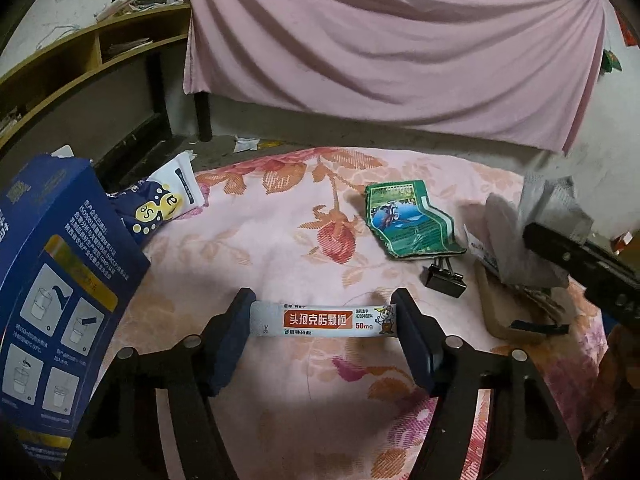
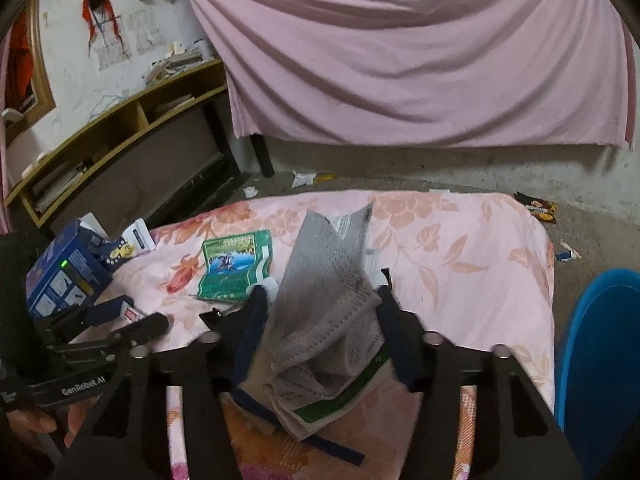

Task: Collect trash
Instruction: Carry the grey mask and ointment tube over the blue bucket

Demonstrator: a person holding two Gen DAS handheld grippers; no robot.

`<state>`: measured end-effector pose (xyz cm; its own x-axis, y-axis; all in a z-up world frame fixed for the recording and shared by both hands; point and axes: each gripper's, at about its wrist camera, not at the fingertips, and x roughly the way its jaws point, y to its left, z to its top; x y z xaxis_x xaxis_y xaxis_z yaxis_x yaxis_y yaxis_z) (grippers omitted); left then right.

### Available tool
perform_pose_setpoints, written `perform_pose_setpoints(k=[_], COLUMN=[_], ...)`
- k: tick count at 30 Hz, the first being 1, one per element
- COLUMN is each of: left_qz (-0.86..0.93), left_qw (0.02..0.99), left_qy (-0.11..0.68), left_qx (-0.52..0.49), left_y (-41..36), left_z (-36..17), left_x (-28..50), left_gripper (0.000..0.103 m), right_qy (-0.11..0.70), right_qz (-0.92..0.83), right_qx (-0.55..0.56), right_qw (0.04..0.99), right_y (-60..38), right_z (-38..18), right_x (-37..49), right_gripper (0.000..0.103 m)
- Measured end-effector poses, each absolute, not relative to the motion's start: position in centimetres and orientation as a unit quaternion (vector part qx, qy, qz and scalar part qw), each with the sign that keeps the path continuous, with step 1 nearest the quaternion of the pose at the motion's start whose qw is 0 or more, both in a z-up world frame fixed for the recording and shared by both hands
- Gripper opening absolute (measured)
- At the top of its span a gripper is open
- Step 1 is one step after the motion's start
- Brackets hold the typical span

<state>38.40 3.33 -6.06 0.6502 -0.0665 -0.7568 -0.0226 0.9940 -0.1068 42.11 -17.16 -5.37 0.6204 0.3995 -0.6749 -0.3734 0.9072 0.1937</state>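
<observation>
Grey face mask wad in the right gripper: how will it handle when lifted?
Likely floppy: the grey pleated face mask wad folds and sags between the right gripper fingers. Probably light. Loose flaps may snag the papers beneath.

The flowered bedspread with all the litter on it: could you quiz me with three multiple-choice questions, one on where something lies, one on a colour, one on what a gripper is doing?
1. Where does the black binder clip lie?
A. Just by the near edge of the green packet
B. Inside the blue box
C. On the wooden shelf

2. What colour is the label on the long sachet?
A. Purple
B. Red-orange with white characters
C. Yellow

3. What is the right gripper doing?
A. Hanging open over bare cloth
B. Gripping the blue box
C. Closed on a grey crumpled mask

Answers:
1 A, the clip sits on the flowered bedspread against that packet's near edge.
2 B, the label panel shows plainly between the left gripper fingers.
3 C, grey pleated fabric bunches between both fingers.
</observation>
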Motion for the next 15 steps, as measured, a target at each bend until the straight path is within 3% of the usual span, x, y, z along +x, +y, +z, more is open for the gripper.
perform_pose_setpoints(k=[10,15], left_qz=[-0.046,-0.051], left_qw=[0.928,0.948], left_qy=[0.357,0.297], left_qx=[-0.096,-0.1], left_y=[3.9,3.6], left_z=[-4.2,-2.4], left_x=[36.1,33.9], left_gripper=[0.063,0.063], right_qy=[0.363,0.304], right_qz=[0.225,0.235], right_qx=[0.017,0.023], right_qw=[0.904,0.923], right_y=[-17.4,-18.2], right_z=[-5.0,-3.5], right_x=[41.2,39.4], right_gripper=[0.013,0.011])
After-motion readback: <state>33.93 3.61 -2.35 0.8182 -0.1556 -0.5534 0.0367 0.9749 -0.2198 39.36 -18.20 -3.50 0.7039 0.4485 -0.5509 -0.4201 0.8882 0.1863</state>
